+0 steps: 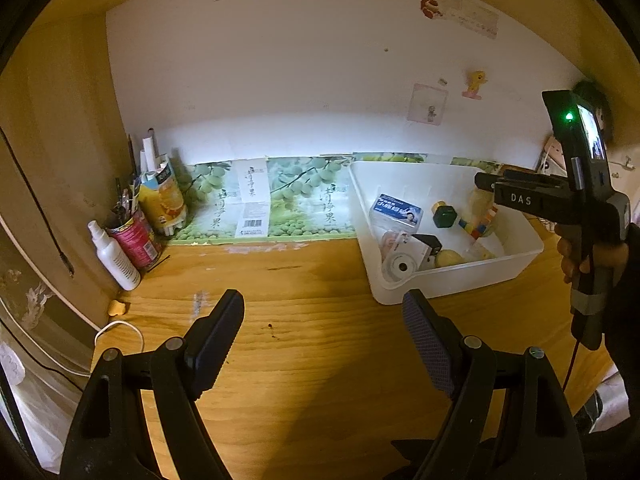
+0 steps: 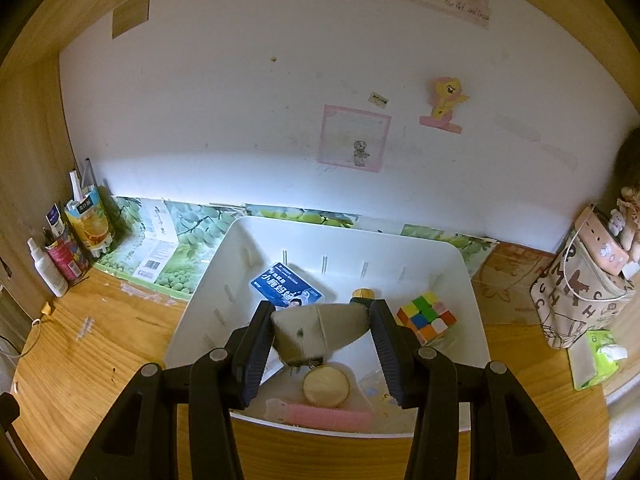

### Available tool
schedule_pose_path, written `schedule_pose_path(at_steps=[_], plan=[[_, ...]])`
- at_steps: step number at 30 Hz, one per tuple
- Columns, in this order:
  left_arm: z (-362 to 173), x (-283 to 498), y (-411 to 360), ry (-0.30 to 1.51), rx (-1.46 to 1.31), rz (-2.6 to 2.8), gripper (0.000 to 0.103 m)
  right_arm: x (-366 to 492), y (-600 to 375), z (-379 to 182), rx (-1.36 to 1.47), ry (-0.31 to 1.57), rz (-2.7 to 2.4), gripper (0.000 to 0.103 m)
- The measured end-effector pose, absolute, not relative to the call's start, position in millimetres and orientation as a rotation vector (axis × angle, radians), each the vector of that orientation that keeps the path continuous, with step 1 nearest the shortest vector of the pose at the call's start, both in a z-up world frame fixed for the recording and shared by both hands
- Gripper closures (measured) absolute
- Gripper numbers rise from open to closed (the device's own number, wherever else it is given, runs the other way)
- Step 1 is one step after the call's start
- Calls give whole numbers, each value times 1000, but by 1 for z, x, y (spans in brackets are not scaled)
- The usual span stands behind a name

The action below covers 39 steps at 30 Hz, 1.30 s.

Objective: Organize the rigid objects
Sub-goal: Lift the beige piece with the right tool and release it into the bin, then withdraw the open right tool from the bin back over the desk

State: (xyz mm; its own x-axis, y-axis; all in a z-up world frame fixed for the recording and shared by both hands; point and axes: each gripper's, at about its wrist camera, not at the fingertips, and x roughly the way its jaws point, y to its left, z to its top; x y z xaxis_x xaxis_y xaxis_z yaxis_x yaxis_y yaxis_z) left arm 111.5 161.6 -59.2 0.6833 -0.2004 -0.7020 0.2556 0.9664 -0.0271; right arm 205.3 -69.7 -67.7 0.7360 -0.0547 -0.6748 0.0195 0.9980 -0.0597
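Grey wedge (image 2: 320,330) pinched crosswise in right tool (image 2: 322,344) above bin (image 2: 472,304); left tool (image 1: 324,344) spread.

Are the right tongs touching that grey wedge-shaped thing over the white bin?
Touching. The right wrist view shows the right tongs shut on the grey wedge, both pads pressed against its sides, above the white bin.

Glossy white plastic bin (image 2: 192,320) on grained wooden desk (image 1: 320,360).
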Motion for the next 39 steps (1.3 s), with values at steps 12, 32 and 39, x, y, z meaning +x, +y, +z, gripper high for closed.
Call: schedule_pose_path(at_steps=[12, 32, 39], plan=[[-52, 99, 162, 767, 46, -152, 19, 185, -91, -65, 5, 732, -43, 23], [-81, 91, 47, 1035, 59, -20, 19, 69, -183, -122, 230, 919, 53, 22], [-81, 78, 11, 1042, 16, -27, 19, 31, -214, -121, 273, 997, 58, 21]])
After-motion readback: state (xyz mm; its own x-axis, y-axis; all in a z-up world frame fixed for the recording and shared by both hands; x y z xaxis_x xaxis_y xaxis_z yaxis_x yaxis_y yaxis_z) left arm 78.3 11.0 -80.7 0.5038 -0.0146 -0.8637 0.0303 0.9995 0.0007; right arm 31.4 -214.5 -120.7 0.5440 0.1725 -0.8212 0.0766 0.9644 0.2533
